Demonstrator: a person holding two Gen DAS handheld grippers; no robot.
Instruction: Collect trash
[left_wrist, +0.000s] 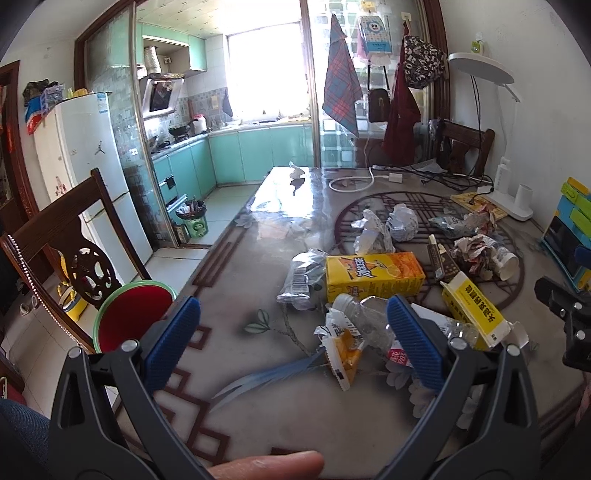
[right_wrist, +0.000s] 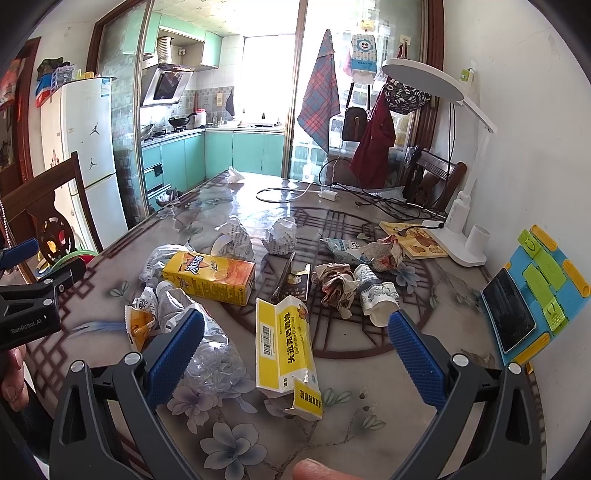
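Trash lies scattered on the patterned table. A yellow drink carton, a crushed clear bottle, an orange wrapper, a yellow-white medicine box, crumpled papers and a paper cup lie among it. My left gripper is open and empty above the table's near edge, the bottle by its right finger. My right gripper is open and empty, straddling the medicine box from above.
A red bin with a green rim stands beside a wooden chair left of the table. A white desk lamp, a book, cables and a phone on a colourful stand sit on the right side.
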